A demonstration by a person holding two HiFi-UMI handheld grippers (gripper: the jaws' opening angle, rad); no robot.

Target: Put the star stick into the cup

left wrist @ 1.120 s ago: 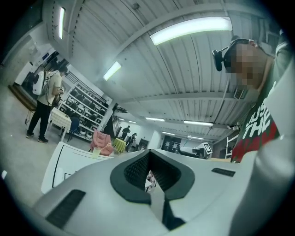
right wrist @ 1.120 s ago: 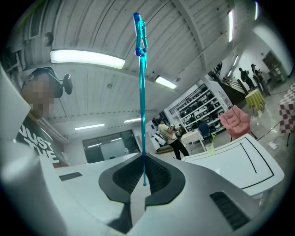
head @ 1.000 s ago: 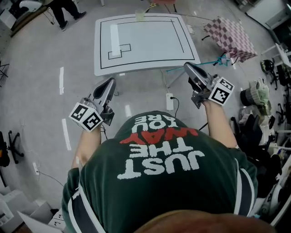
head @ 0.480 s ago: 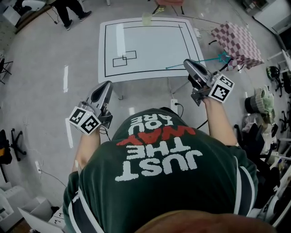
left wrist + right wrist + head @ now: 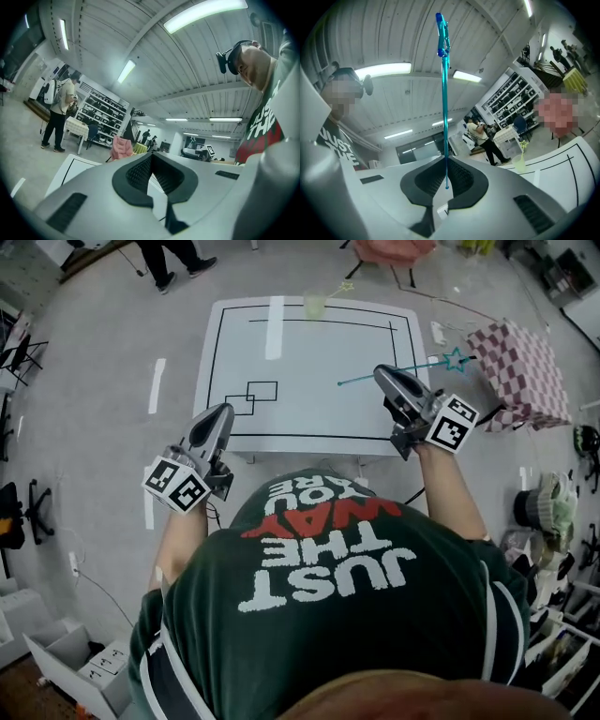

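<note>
My right gripper point(image 5: 383, 373) is shut on a thin blue star stick point(image 5: 403, 368) near the right front corner of the white table point(image 5: 319, 362). In the head view the stick lies crosswise, with its star point(image 5: 457, 359) off to the right. In the right gripper view the blue star stick point(image 5: 443, 103) stands straight up out of the closed gripper point(image 5: 444, 161). A pale green cup point(image 5: 314, 305) stands at the table's far edge and holds a yellow star stick; the cup point(image 5: 520, 161) also shows in the right gripper view. My left gripper point(image 5: 221, 412) is shut and empty at the table's near left edge, its jaws point(image 5: 152, 157) meeting at the tips.
Black lines and two small rectangles point(image 5: 253, 397) mark the tabletop. A pink chequered cloth point(image 5: 525, 362) lies right of the table and a pink chair point(image 5: 394, 249) stands beyond it. A person point(image 5: 178, 259) stands at the far left. White boxes point(image 5: 75, 662) sit on the floor behind me.
The table has come closer and both grippers have moved forward, from over the floor to its near edge. The blue stick stays in the right gripper.
</note>
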